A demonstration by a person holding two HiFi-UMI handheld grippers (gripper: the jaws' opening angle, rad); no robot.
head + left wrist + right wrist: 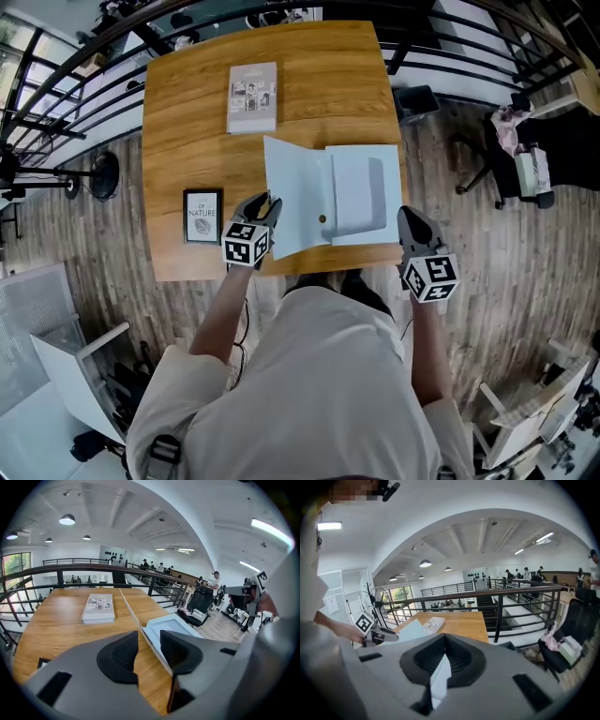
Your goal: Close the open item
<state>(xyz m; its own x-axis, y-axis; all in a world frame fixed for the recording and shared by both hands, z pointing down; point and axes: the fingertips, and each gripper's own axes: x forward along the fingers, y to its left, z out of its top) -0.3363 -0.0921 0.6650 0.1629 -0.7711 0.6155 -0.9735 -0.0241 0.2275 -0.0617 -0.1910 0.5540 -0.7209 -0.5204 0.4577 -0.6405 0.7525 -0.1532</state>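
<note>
Wooden table (pixel 187 141) bears a pale blue card folder (pixel 361 192), its cover (pixel 295 202) raised but not yet shut. The left gripper (pixel 266 208) has its jaws apart, straddling the cover, and the right gripper (pixel 411 221) clamps the folder's corner.

From my remote seat I see the wearer in a loose off-white shirt (pixel 319 375) with short sleeves. The left gripper (pixel 268 202) and right gripper (pixel 410 216) are matt grey shells with dark tips. Each carries a white cube (pixel 247 244) printed with black square markers. Close up, the pads (pixel 119 656) are black, curved and ribbed, set in smooth grey housings with dark rectangular slots.
</note>
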